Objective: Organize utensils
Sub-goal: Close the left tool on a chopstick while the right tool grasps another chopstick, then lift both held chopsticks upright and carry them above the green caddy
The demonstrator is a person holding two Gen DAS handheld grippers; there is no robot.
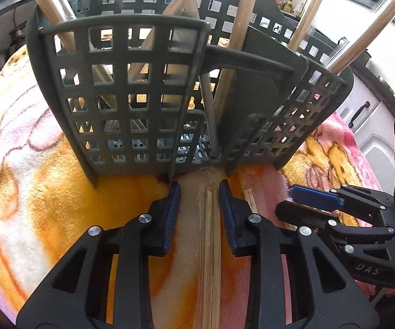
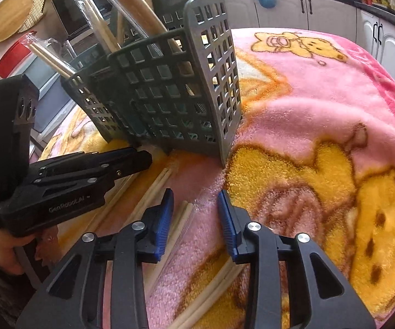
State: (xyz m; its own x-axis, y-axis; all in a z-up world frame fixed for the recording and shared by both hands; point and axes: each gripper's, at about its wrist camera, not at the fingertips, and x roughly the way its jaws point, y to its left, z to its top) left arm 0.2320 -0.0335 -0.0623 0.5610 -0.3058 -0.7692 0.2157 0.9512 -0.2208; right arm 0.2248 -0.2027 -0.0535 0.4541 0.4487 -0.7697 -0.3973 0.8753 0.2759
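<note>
A dark grey slotted utensil caddy (image 1: 148,101) stands on the blanket, with several wooden utensils (image 1: 241,24) upright in its compartments. It also shows in the right wrist view (image 2: 175,93). My left gripper (image 1: 199,192) is open, low over the blanket at the caddy's base, its fingers straddling a pair of wooden chopsticks (image 1: 210,246) lying flat. My right gripper (image 2: 196,203) is open and empty over the blanket, with loose chopsticks (image 2: 181,222) lying just left of it. The right gripper shows in the left wrist view (image 1: 299,201) to the right. The left gripper shows in the right wrist view (image 2: 145,160).
A pink and orange cartoon blanket (image 2: 321,104) covers the table. More chopsticks (image 2: 211,290) lie near the front edge. White kitchen cabinets (image 2: 334,13) and a counter stand behind. A microwave (image 2: 76,13) and a wooden board (image 2: 10,19) stand at the back left.
</note>
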